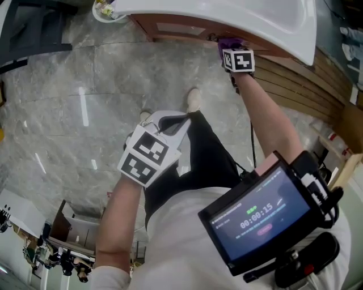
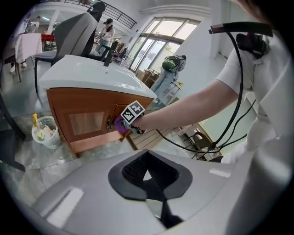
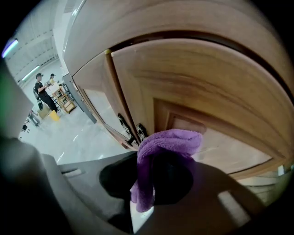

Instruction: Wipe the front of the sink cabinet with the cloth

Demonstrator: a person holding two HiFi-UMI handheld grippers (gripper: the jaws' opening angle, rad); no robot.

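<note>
Head view, looking steeply down. Glossy grey marbled floor tiles [image 1: 62,113] with streaks of reflected light, spread out before the sink cabinet [image 1: 176,27]. White sink [image 1: 249,17] overhanging the cabinet's brown wooden front. At that front, just under the sink's rim, the right claw [image 1: 233,52], closed on a purple cloth [image 1: 228,42] pressed against the wood. Well back from the cabinet, above the person's legs, the left claw [image 1: 172,122], carrying nothing. Black-and-white square markers on both claws' cubes. White wastebasket [image 1: 105,9] on the floor just beside the cabinet's left end; wooden slat decking [image 1: 300,79] off the cabinet's right end. Nearest the camera, a chest-mounted screen [image 1: 258,215] with readable digits "00:00:15".

Left gripper view, facing the cabinet from a distance. Jaws of the left claw drawn together, nothing between them. Panelled wooden doors under the white sink, with the cloth and the right claw at the doors' meeting edge. Wastebasket with yellow scraps at the cabinet's left. Bright hall behind the cabinet: tall windows [image 2: 161,36], a grey chair [image 2: 69,32], several people standing far off, too small for detail.

Right gripper view, close against the cabinet. Jaws clamped on a fold of the cloth, its bunched end touching the panelled door just right of the pair of dark handles [image 3: 131,131]. Warm wood grain filling most of the frame. Pale shiny floor and two distant people to the cabinet's left.
</note>
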